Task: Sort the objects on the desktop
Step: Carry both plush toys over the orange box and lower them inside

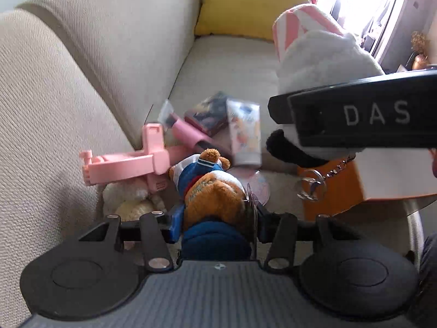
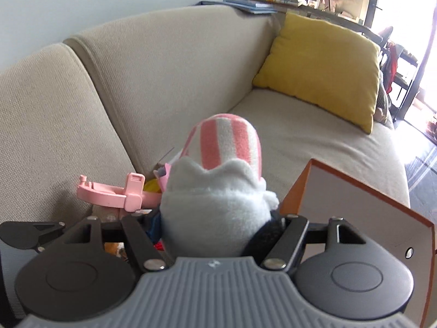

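My left gripper [image 1: 215, 218] is shut on a brown teddy bear in a blue and white sailor outfit [image 1: 210, 188], held over the sofa seat. My right gripper [image 2: 218, 218] is shut on a white plush toy with a pink-striped hat [image 2: 215, 205]; that plush [image 1: 322, 63] and the right gripper's black body [image 1: 363, 114] fill the right of the left wrist view. Beyond the bear lie a pink plastic phone holder [image 1: 123, 164], a white cream tube [image 1: 244, 134], a dark card box [image 1: 210, 112], a pink-handled brush [image 1: 188, 134] and a cream plush [image 1: 131, 199].
An orange box with a white inside [image 2: 363, 213] stands at the right, also in the left wrist view [image 1: 382, 175], with a metal keychain [image 1: 311, 186] in front. A yellow cushion [image 2: 322, 73] leans at the sofa's far end. The beige backrest [image 2: 136, 82] rises left.
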